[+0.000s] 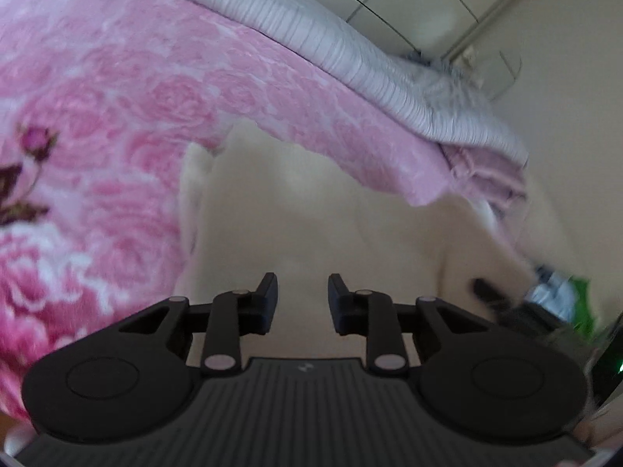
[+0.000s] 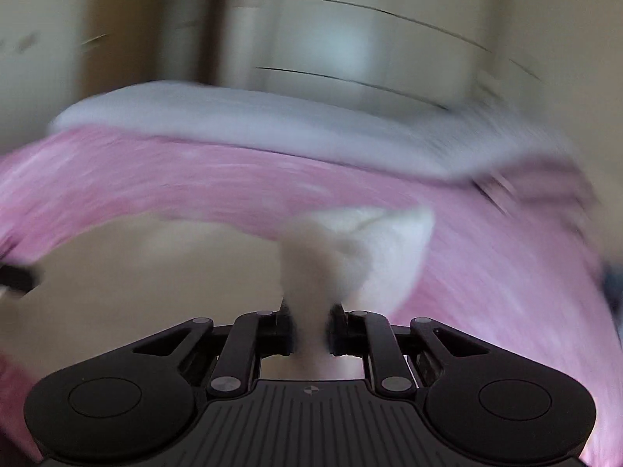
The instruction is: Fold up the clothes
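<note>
A cream fleece garment (image 1: 319, 214) lies spread on a pink rose-patterned blanket (image 1: 117, 97). My left gripper (image 1: 303, 292) hovers over the cream cloth, open, with nothing between its fingers. In the right wrist view, blurred by motion, my right gripper (image 2: 310, 325) is shut on a bunched fold of the same cream garment (image 2: 350, 241), which rises from between the fingers as a tuft. More of the cream cloth (image 2: 136, 272) spreads to the left of it. The other gripper's dark tip (image 1: 490, 290) shows at the cloth's right edge in the left wrist view.
A grey ribbed blanket (image 1: 311, 27) lies folded along the far side of the pink one (image 2: 233, 179). White cupboard doors (image 2: 370, 39) stand behind the bed. Something green and some grey items (image 1: 572, 299) sit at the right edge.
</note>
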Demonstrator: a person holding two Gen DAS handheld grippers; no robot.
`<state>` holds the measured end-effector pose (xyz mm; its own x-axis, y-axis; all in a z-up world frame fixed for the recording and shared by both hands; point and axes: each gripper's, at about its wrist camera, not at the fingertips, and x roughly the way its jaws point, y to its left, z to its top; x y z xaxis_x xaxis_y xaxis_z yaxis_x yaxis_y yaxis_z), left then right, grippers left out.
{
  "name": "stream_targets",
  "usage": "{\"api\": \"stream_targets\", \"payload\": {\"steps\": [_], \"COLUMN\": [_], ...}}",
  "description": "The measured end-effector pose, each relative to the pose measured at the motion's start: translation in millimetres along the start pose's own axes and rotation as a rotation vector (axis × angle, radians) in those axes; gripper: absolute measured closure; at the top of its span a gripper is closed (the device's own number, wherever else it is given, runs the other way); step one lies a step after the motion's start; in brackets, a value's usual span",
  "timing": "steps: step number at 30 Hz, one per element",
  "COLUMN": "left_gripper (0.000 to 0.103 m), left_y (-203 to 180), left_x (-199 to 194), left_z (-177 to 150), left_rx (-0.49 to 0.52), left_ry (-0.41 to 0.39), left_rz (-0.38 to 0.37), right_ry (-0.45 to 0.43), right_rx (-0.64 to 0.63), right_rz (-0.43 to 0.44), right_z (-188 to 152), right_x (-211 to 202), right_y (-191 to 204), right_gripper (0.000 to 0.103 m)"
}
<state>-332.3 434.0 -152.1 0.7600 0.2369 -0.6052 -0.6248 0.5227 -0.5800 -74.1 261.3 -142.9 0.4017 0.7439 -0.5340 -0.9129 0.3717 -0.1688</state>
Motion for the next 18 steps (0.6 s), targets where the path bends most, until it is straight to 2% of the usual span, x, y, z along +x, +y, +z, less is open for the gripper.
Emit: {"api": "stream_targets", "payload": {"steps": [5, 7, 8, 9, 10, 14, 16, 18], "left_gripper": [0.081, 0.081, 0.081, 0.081, 0.081, 0.08, 0.077, 0.071], "left_y": [22.3, 27.6, 28.9, 28.5, 27.1, 17.0, 11.8, 8.1], "left_x": [-12.7, -14.9, -15.7, -16.9, -18.3, -17.6, -10.3, 5.5], "left_z": [-9.2, -11.6, -12.1, -12.1, -11.6, -3.8, 1.3, 8.7], "left_rx": [-0.097, -0.123, -0.13, -0.131, -0.129, -0.115, -0.114, -0.13], "left_ry": [-0.013, -0.01, -0.01, -0.014, -0.021, -0.035, -0.02, 0.018], "left_rz": [-0.016, -0.027, -0.031, -0.032, -0.035, -0.067, -0.093, -0.126], "right_ry": [0.033, 0.045, 0.034, 0.025, 0.034, 0.01, -0.009, 0.031], "right_rx": [-0.286, -0.398, -0.438, -0.47, -0.446, -0.317, -0.251, -0.121], "right_rz": [0.141, 0.192, 0.178, 0.171, 0.216, 0.401, 0.42, 0.411], "right_z": [-11.9, -16.9, -20.4, -23.1, -19.1, -4.9, 2.7, 13.8], "right_x": [12.5, 16.8, 14.5, 12.1, 8.3, -21.0, -30.3, -23.2], "right_y": [84.1, 116.2, 121.8, 125.7, 118.8, 75.6, 48.7, 10.7], "right_gripper": [0.084, 0.07, 0.068, 0.062, 0.054, 0.049, 0.049, 0.049]}}
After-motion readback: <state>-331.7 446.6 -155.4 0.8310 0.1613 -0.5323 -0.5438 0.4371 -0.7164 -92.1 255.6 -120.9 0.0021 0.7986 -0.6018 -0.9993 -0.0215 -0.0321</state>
